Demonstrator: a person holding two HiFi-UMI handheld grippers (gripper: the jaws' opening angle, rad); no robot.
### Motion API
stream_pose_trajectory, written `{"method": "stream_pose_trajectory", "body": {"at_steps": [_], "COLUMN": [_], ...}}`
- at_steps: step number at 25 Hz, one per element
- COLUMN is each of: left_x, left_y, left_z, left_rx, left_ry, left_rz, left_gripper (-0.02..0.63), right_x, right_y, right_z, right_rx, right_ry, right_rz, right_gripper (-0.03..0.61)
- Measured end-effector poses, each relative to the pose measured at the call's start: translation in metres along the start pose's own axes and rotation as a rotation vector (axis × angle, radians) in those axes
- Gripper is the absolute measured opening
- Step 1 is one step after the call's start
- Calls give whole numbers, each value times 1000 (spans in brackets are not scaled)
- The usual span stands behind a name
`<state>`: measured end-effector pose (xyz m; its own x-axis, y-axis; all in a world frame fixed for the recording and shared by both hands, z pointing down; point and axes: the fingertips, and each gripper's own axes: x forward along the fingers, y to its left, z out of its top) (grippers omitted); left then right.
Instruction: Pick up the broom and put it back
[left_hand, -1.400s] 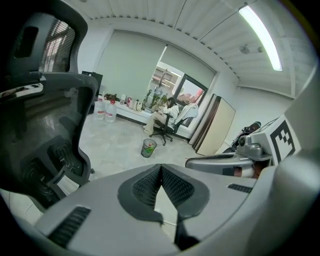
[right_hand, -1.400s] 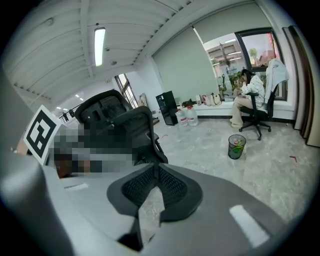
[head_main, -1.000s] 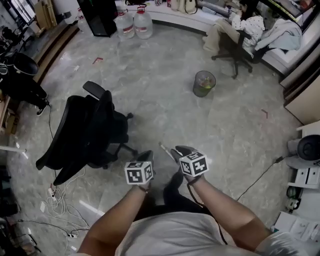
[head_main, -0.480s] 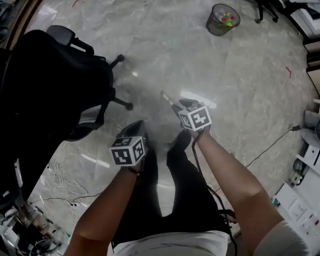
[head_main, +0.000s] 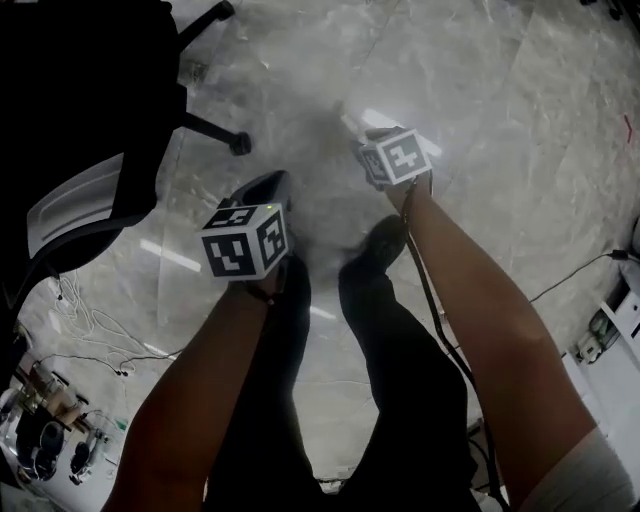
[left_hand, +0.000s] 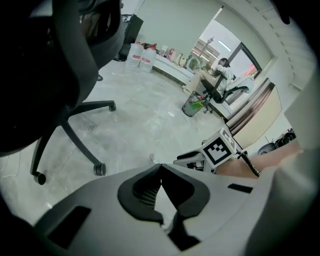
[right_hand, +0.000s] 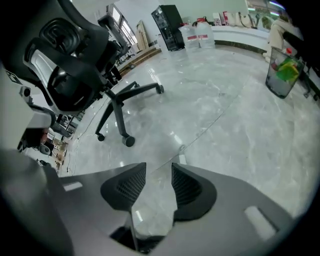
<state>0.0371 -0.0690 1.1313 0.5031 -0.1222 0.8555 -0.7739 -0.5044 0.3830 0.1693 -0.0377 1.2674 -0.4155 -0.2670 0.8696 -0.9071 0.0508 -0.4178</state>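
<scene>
Honestly, with the left gripper closed empty and the right gripper just opened on nothing, I'd worry the left clips the office chair at 10 o'clock.

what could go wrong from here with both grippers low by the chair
The black office chair stands close to the left gripper, jaws shut; a swing could hit its castor leg. The right gripper's jaws have just been opening, nothing between them; no broom shows, so a grab may miss. Its thin black cable might snag the person's legs.
</scene>
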Motion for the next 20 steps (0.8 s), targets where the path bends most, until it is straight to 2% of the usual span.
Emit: {"method": "stream_pose_trajectory", "body": {"at_steps": [4,8,12,14,16,20], "left_x": [46,80,94,99,103,106], "left_y": [40,74,103,111,113,108], "left_z": [-13,-27,-43,-52,-55,-52], "left_rx": [-33,-21,-47,-55,-62,-61], "left_ry": [-46,-51,-44,-37,-37,-41], "left_rz": [-2,-4,-19,-17,-14,-24], "left_gripper": [8,8,8,8,8,8], "right_x": [74,138,187,199,198,196], "right_y": [-32,-69,-85,-91,-100,-102], "right_z": [-14,-16,-11,-13,-11,-9], "right_rx": [-51,-157,-191,-203,-203,-214], "right_ry": [29,90,117,105,69,66], "right_rz": [-20,-94,-151,-207,-266,-280], "right_gripper": [134,135,135,127,92,87]}}
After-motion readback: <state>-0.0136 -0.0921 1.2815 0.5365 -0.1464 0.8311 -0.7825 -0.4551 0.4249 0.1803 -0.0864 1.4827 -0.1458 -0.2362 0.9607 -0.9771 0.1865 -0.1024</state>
